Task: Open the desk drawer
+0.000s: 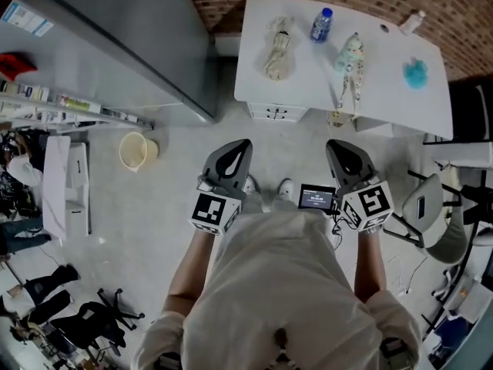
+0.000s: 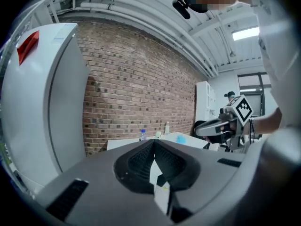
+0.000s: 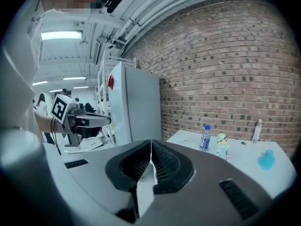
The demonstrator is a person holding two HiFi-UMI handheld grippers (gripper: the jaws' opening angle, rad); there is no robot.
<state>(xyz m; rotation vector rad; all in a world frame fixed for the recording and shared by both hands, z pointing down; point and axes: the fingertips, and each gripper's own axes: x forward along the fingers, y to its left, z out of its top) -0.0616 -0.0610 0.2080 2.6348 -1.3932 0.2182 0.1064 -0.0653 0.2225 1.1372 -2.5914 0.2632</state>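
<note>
You are holding both grippers short of the drawer.
Your left gripper, fingers together and empty, is pointing nearest the drawer ahead under the worktop; your right gripper, likewise closed on nothing, is sitting farther right.

The desk drawer belongs to a small white unit tucked under the near edge of the white counter, toward that counter's left end in the head view. Seen steeply from above, only a narrow strip of its front shows. The strip is pale, with a few dark marks too small to make out. The front sits flush with the unit, shut, and faces the person standing well apart from it.
</note>
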